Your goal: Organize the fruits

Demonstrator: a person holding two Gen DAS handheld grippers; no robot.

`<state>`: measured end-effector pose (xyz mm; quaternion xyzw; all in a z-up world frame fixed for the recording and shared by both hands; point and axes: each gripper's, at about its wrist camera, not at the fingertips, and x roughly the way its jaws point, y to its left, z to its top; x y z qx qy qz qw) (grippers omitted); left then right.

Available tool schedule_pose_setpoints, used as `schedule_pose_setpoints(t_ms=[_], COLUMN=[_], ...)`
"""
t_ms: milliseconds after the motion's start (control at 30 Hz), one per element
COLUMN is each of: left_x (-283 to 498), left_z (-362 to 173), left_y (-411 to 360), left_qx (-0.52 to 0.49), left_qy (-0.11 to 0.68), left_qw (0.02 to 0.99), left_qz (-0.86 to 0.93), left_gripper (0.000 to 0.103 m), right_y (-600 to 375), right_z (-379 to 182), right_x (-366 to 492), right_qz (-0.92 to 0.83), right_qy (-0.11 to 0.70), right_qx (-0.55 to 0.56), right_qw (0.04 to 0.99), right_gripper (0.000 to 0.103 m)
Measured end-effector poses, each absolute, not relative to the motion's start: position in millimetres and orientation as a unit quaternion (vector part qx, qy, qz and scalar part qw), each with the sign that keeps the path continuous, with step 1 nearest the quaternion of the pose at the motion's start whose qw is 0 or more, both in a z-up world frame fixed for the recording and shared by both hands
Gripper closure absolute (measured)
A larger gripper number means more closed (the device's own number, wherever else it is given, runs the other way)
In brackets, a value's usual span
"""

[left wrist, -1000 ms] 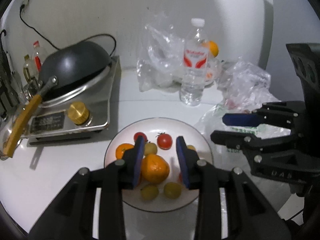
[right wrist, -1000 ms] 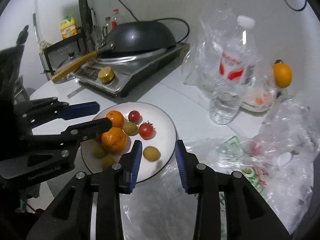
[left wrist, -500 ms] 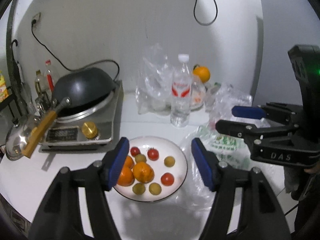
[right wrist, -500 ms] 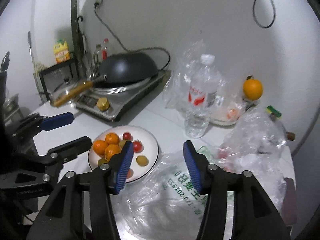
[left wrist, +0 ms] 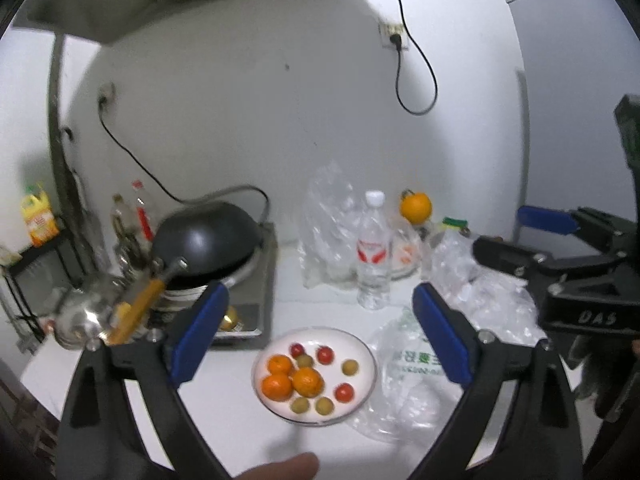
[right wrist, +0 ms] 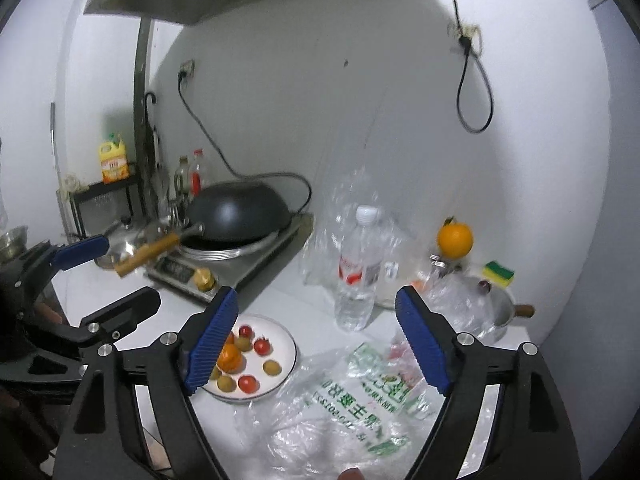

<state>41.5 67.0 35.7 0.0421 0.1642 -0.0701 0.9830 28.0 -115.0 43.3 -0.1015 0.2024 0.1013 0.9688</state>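
Claws: your left claw [left wrist: 318, 334] and right claw [right wrist: 316, 336] gape wide, empty.
Fruit: on the plate [left wrist: 362, 350], below and ahead of both.
Risk: dropping fast, you'd knock fruit off.

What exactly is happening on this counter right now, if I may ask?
A person is sorting fruit with two tools. Both the left hand-held gripper and the right hand-held gripper are open, empty and raised above the counter. The plate holds oranges, tomatoes and small green fruits; one orange sits by the wall.
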Motion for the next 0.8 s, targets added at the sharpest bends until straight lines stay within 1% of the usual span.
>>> schedule_pose_setpoints(t_ms=[67, 133, 300, 533, 800], left_x=[32.2, 22.7, -8.1, -51.3, -70.0], left_z=[41.8, 47.0, 62.3, 88.4, 107.3], left_y=[67.7, 70.0, 71.4, 72.3, 72.9], left_qx=[0.044, 0.039, 0.042, 0.034, 0.02], left_qy=[0.149, 0.137, 0.097, 0.046, 0.033], left_qw=[0.986, 0.989, 0.994, 0.998, 0.999], left_qz=[-0.057, -0.046, -0.037, -0.021, -0.02], left_gripper=[0.007, 0.004, 0.004, 0.003, 0.003], right_y=[-114.7, -113.9, -114.5, -121.9, -129.4], right_z=[52.2, 61.6, 80.3, 102.5, 117.5], right_x=[18.3, 7.2, -15.5, -46.1, -69.1], right_qz=[0.099, 0.098, 0.096, 0.094, 0.083], right_qy=[0.185, 0.168, 0.131, 0.107, 0.096], right_qx=[-0.101, -0.104, -0.097, -0.088, -0.1], right_qw=[0.972, 0.975, 0.982, 0.986, 0.987], right_gripper=[0.019, 0.019, 0.019, 0.019, 0.019])
